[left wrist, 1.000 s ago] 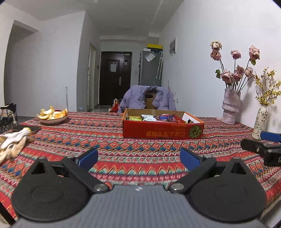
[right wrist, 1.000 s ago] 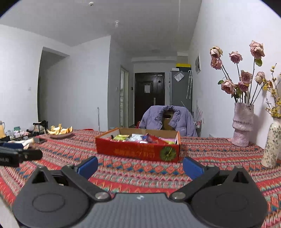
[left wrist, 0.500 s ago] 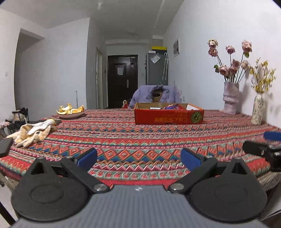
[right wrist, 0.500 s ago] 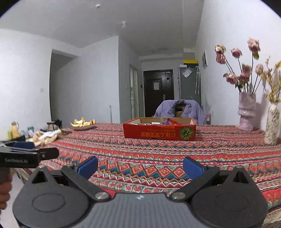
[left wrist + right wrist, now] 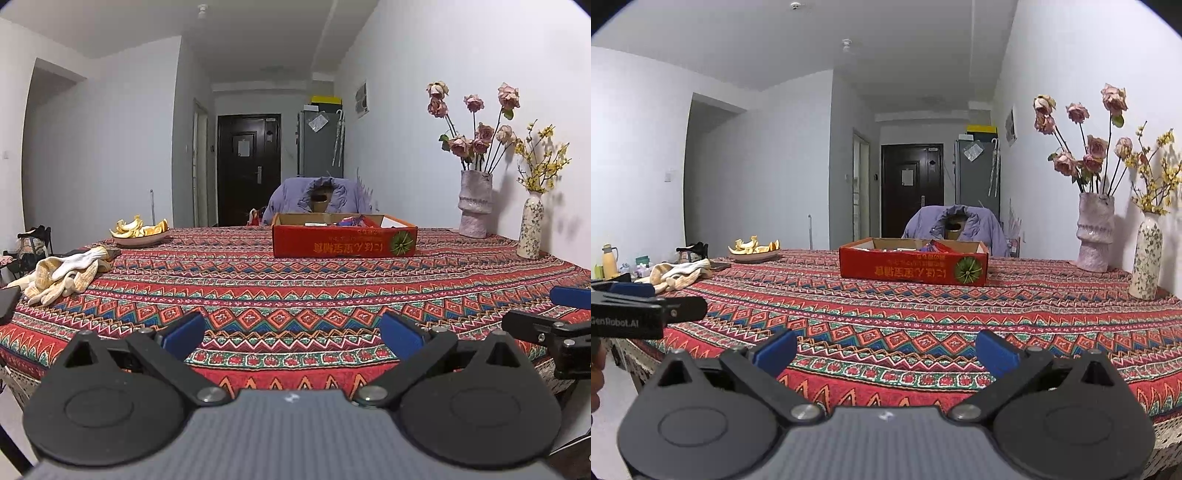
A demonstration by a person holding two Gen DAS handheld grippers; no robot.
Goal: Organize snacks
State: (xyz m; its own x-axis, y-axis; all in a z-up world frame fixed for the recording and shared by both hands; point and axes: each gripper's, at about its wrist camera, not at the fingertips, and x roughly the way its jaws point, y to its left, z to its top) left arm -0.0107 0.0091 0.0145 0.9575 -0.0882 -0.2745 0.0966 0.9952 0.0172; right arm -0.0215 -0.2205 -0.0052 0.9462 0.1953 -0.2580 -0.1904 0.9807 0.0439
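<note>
Box: a shallow red cardboard box with an open top and a green round emblem on its near side is seen toward the far middle of the surface; colourful snack packets are glimpsed over its rim, though they cannot be told apart.
Dish: a pale shallow dish holding yellow-orange fruit peels is placed far left of the box, well apart from it.
Vases: a pinkish textured vase with dried pink roses and a slim speckled white vase with yellow sprigs are stood along the right wall.
Left gripper: the left gripper is held released, blue pads spread wide, above the near edge with nothing between them.
Right gripper: the right gripper is likewise spread wide and unloaded, near the same edge.
Surface: a surface under a red patterned woven cloth; cream work gloves are laid at its left side.
Room: white walls, a dark door at the far end, a chair draped with a lilac jacket behind the box.
</note>
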